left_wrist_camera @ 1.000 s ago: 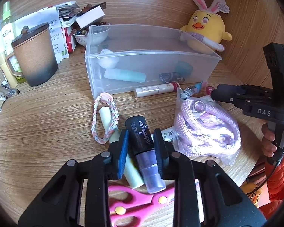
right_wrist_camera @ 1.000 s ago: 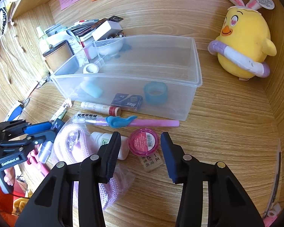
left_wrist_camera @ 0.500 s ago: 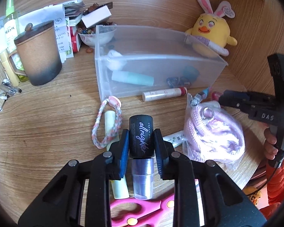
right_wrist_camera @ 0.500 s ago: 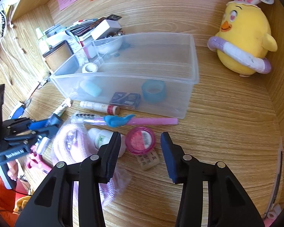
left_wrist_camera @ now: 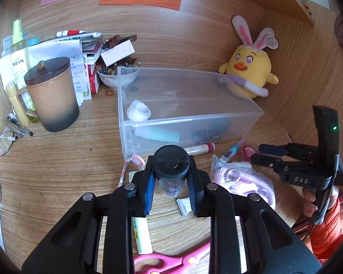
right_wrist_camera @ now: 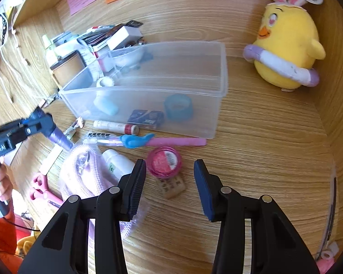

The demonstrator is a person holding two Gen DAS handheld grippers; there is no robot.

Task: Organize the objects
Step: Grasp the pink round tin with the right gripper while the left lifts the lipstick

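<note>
My left gripper (left_wrist_camera: 171, 182) is shut on a black-capped spray bottle (left_wrist_camera: 170, 166) and holds it lifted above the desk, in front of the clear plastic bin (left_wrist_camera: 189, 116). It also shows in the right wrist view (right_wrist_camera: 40, 123), with the bottle's purple end (right_wrist_camera: 60, 138) sticking out. My right gripper (right_wrist_camera: 170, 178) is open and empty, just behind a pink round tin (right_wrist_camera: 164, 159). The bin (right_wrist_camera: 219, 91) holds a teal tape roll (right_wrist_camera: 178, 107), a dark small box (right_wrist_camera: 146, 118), a light blue tube (right_wrist_camera: 106, 106) and a white roll (right_wrist_camera: 105, 82).
On the desk lie a bagged pink rope (right_wrist_camera: 84, 171), a white bottle (right_wrist_camera: 117, 163), a pink pen with a blue clip (right_wrist_camera: 162, 141), a red-capped tube (right_wrist_camera: 115, 126), pink scissors (left_wrist_camera: 167, 262) and a braided cord (left_wrist_camera: 125, 171). A brown lidded mug (left_wrist_camera: 50, 93) and a yellow plush chick (left_wrist_camera: 249, 73) flank the bin.
My left gripper has lifted the spray bottle off the desk and tilted it, cap now toward the bin. The right gripper has barely moved.
</note>
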